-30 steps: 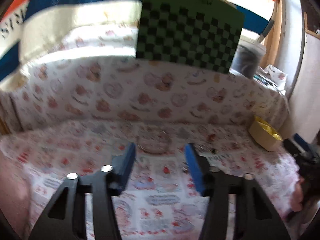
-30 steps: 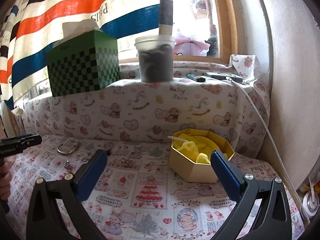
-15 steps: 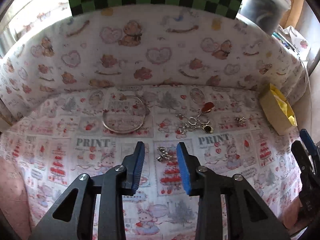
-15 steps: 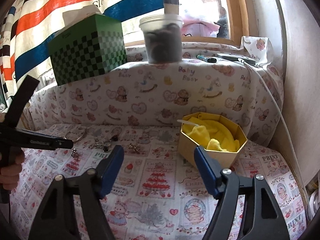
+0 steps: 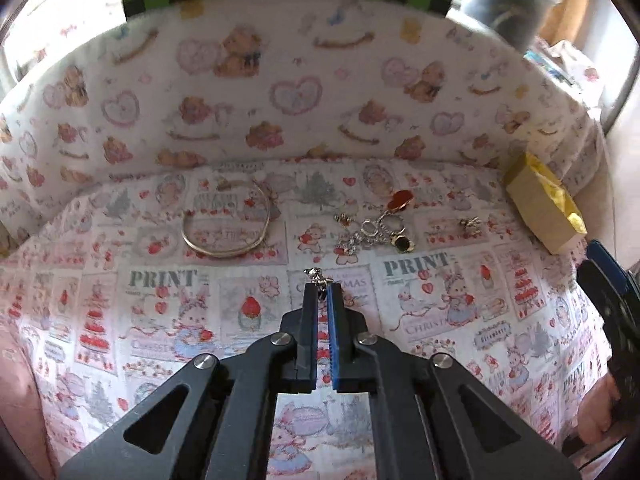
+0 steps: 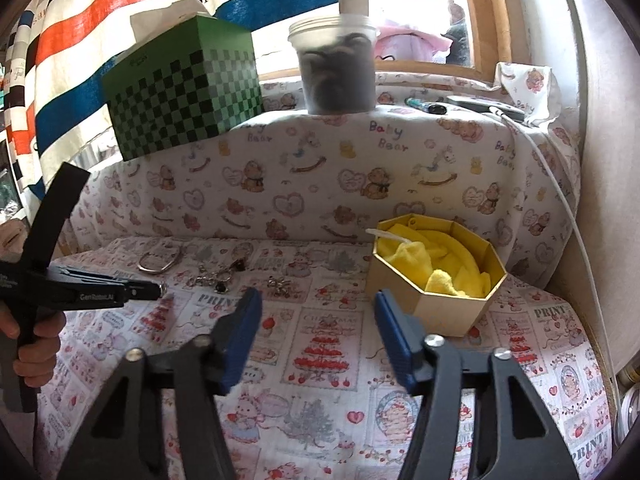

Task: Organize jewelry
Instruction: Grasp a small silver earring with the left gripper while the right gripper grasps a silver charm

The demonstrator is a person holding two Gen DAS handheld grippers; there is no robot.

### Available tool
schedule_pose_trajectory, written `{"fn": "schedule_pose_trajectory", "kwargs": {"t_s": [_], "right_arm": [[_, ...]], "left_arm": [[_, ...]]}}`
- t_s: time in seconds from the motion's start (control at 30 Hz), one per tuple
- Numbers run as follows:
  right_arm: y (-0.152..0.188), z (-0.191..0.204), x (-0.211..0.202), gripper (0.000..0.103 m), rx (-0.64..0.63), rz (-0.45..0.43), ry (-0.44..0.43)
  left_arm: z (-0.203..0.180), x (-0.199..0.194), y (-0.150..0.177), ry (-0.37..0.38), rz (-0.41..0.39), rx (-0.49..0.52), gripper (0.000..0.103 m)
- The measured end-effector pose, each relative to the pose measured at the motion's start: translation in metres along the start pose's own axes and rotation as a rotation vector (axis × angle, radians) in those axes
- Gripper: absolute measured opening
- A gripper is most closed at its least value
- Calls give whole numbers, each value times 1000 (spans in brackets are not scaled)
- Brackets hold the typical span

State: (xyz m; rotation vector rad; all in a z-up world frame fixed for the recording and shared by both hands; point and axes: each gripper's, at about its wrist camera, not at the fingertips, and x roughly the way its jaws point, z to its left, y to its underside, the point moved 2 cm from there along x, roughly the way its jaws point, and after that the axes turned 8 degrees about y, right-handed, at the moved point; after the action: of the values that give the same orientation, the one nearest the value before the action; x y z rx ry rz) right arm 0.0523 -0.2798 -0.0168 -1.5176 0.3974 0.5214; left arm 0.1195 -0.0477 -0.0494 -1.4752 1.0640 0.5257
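Left tool — clenched on a small silver charm, whose tip protrudes just beyond the fingertips; in the right wrist view the same tool enters from the left edge, held by a hand, its tip just above the printed cloth.

Left to right on the cloth, left wrist view: a silver bangle lying flat; a small gold-toned piece; a tangle of silver rings and chain, with a red oval stone at its far side and a dark-stone ring at its near right; a small silver charm piece lying apart; and an octagonal gold box lined with yellow cloth, near the right edge.

Right tool — released, fingers spread wide, hovering above the cloth with nothing between them; it also shows at the right edge of the left wrist view. The box stands just beyond its right finger, open, the yellow lining bunched inside.

Background, on the padded ledge: a green checkered box on the left, a clear tub with dark contents to its right, and a white cable running down the far right.
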Motion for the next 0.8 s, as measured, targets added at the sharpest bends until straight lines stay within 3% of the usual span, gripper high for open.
{"fn": "schedule_pose_trajectory", "kwargs": {"t_s": [0.13, 0.27, 0.43, 0.53, 0.8], "right_arm": [[-11, 7, 9, 38, -4, 104, -38], [-22, 17, 28, 38, 21, 216, -98], [-29, 32, 72, 34, 83, 361, -105], [-28, 35, 87, 31, 101, 366, -66], [-26, 38, 114, 31, 68, 362, 44]], "left_arm": [[-3, -19, 2, -4, -74, 22, 3], [6, -37, 0, 14, -138, -10, 3], [28, -49, -6, -112, -214, -27, 3], [40, -39, -8, -154, -181, -65, 3], [57, -38, -7, -157, -188, -122, 4]]}}
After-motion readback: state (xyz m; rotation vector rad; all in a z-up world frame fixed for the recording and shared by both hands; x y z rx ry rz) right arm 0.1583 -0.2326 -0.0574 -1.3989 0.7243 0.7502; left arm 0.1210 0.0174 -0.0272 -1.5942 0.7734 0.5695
